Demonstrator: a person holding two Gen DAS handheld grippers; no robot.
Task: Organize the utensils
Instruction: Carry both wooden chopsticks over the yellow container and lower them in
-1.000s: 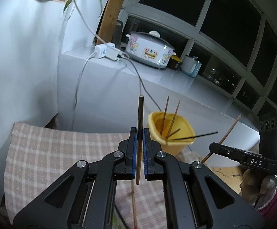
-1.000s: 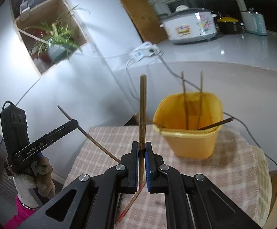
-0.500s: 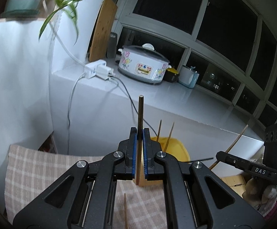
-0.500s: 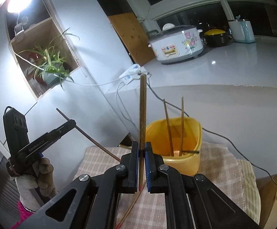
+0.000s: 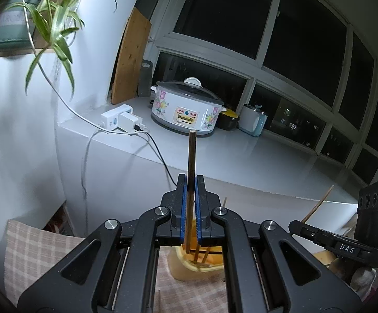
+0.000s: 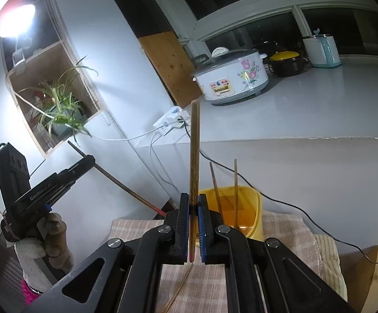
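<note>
My left gripper [image 5: 191,208] is shut on a dark wooden chopstick [image 5: 191,156] that stands upright between its blue pads. My right gripper [image 6: 194,224] is shut on a lighter chopstick [image 6: 194,143], also upright. A yellow plastic cup [image 6: 251,203] stands on the checked cloth [image 6: 285,229] just beyond both grippers; it holds two upright chopsticks [image 6: 235,182]. In the left wrist view the cup [image 5: 186,266] is mostly hidden behind my fingers. The right gripper shows at the right edge of the left wrist view [image 5: 301,225]; the left one shows at the left of the right wrist view [image 6: 87,160].
More chopsticks [image 6: 178,289] lie on the cloth near me. Behind the table a white counter [image 5: 241,156] carries a flowered rice cooker [image 5: 186,112], a power strip [image 5: 118,118] with cables, and a kettle [image 5: 252,122]. A spider plant [image 5: 32,18] sits in a wall niche at left.
Both grippers have risen and tilted up with their chopsticks still gripped. The yellow cup has dropped lower in both views and now sits partly behind the fingers.
</note>
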